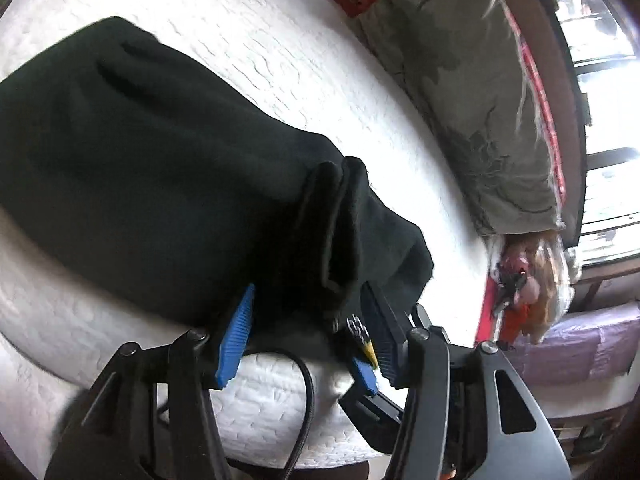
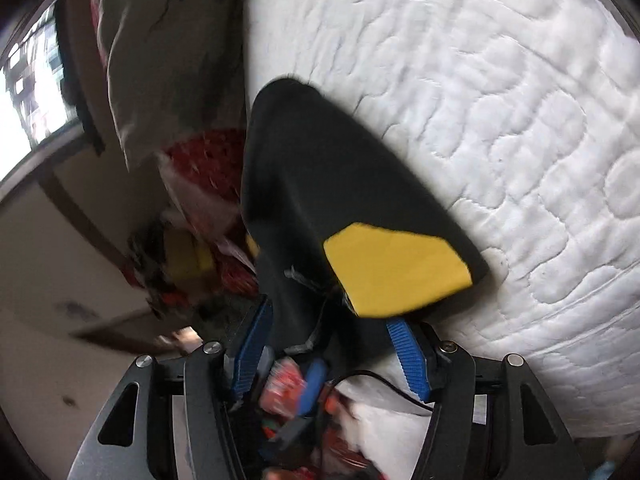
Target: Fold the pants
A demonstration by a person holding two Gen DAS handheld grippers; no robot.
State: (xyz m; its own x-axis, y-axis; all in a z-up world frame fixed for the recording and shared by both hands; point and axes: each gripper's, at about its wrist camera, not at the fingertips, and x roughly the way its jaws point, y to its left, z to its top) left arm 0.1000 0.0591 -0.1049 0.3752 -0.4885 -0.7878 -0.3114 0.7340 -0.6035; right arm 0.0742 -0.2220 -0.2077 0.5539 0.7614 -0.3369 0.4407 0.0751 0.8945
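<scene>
Item: black pants [image 1: 132,152], soft knit. They are laid flat on the white quilted mattress [image 1: 304,56] of a bed, doubled into a thick, layered slab. One end is drawn up close to the near edge of the mattress, where stacked fabric edges [image 1: 336,216] are bunched; the rest runs away across the quilting. The near-edge placement is judged to keep the bundle within reach for the next fold.

Detail: in the right wrist view a yellow patch [image 2: 396,272] is seen on the near end of the black cloth, possibly a label or lining; which cannot be told.

Left hand-held gripper [image 1: 308,336]: blue ribbed pads [image 1: 236,336] are spread on either side of the bunched end. The cloth lies between them but is not pinched; the grip is judged released, so that the fold can settle on the mattress.

Right hand-held gripper [image 2: 336,356]: jaws are parted, with black cloth hanging into the gap. Contact of a pad with the fabric cannot be confirmed owing to blur; no squeeze is seen, and it is read as let go.

Stage: a fold is judged just set down, with smoothing or a further fold remaining.

Surroundings: a grey-green pillow [image 1: 472,92] is propped at the far edge of the mattress, beside a window [image 1: 600,40]. A black cable [image 1: 308,392] trails over the near mattress edge. Red clutter lies beyond the bed, too blurred to be named.
</scene>
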